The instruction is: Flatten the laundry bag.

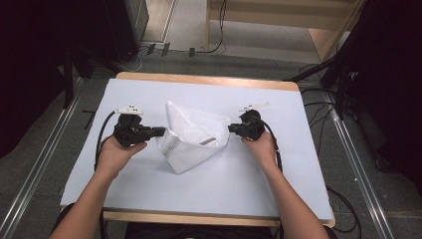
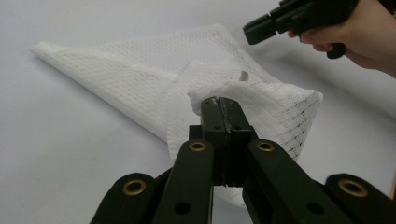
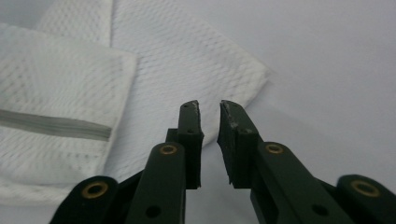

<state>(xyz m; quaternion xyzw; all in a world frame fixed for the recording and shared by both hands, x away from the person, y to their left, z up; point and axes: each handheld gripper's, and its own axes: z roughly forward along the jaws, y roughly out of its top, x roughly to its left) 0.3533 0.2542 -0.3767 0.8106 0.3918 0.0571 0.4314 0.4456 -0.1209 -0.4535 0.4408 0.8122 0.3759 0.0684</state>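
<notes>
A white mesh cloth (image 1: 191,134) lies partly folded in the middle of the table, with a grey stripe (image 3: 51,123) on one folded layer. My left gripper (image 1: 161,132) is at the cloth's left side; in the left gripper view its jaws (image 2: 218,100) are shut on a raised fold of the cloth (image 2: 261,102). My right gripper (image 1: 231,128) is at the cloth's right edge. Its jaws (image 3: 209,105) stand a narrow gap apart over a corner of the cloth (image 3: 187,60), with nothing between them. It also appears far off in the left gripper view (image 2: 257,30).
The table has a white cover (image 1: 249,179) with a wooden rim (image 1: 209,78) at the far edge. Black cables (image 1: 102,134) trail from both grippers. Dark stands and floor cables (image 1: 323,107) flank the table, and metal rails run along both sides.
</notes>
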